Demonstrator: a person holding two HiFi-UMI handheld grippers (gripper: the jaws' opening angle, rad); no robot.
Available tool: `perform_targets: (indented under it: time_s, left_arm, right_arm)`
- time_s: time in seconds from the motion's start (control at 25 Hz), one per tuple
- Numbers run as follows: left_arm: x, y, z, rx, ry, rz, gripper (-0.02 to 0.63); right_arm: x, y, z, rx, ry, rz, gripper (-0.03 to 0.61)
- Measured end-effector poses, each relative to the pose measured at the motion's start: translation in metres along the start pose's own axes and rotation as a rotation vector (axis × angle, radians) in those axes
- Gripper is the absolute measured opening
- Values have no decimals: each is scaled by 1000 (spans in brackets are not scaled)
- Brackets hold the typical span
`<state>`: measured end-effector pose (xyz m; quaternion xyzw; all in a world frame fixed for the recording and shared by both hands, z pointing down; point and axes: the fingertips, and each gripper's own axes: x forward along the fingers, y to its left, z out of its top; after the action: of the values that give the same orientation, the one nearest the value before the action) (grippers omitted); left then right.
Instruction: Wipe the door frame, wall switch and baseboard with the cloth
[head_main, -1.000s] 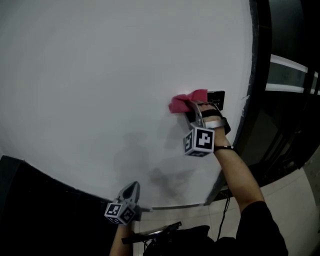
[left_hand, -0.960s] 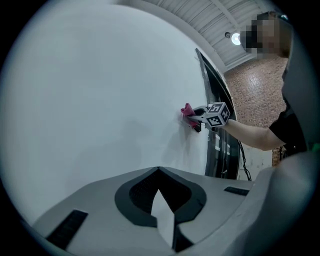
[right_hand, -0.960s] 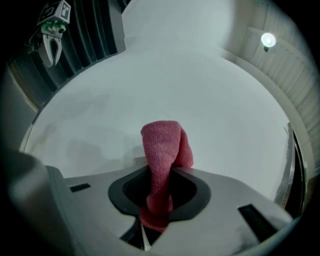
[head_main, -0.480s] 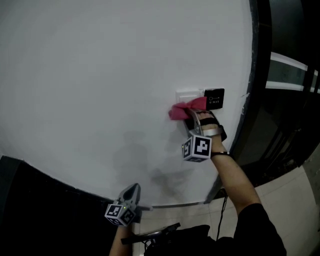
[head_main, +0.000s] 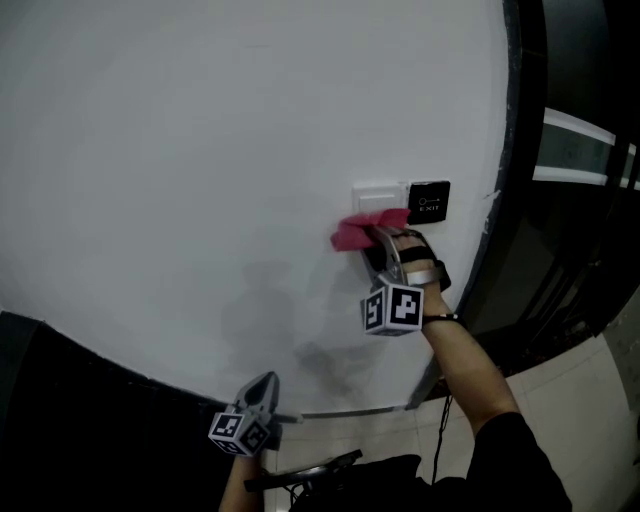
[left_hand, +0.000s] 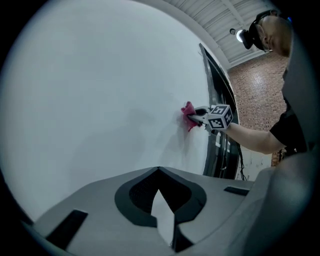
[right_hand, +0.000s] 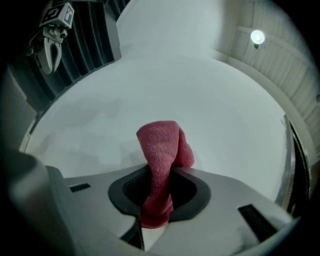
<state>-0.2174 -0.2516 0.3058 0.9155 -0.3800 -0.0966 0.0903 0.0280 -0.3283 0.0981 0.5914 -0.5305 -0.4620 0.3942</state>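
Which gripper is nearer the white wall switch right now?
Right. The right gripper, shut on the red cloth, sits just below the wall switch. The left gripper hangs empty far lower, near the wall's bottom edge.

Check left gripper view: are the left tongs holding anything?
No, the left tongs are closed with nothing between them, and only the bare white wall lies ahead.

Left gripper (left_hand: 158, 169), near: jaws together, nothing between them. Far right: right gripper (left_hand: 196, 113) holds pink cloth (left_hand: 188, 116) against white wall (left_hand: 100, 90), left of dark door frame (left_hand: 216, 82)
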Motion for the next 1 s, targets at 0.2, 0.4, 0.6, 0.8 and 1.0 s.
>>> perform_targets:
  time_s: [0.2,0.4,0.6,0.8,1.0]
  left_arm:
    - [6,-1,4,-15,-35,-8,-9]
    - [5,-1,7,-31,-53,-10,-9]
    - [8,3,4,-9,-26,9,-9]
    - [10,0,4,-8,-26,-5,-9]
    - [12,-3,0,-25,-17,-23,-9]
  right_arm:
    - [1,-81,20,-26,-18,-135,83]
    - [22,-87,13,-80,57,-91,83]
    - [19,-77,8,-85,68,-78,83]
    - [14,-65,8,-111,67,-85,83]
    - [10,-53,6,-121,85,-92,83]
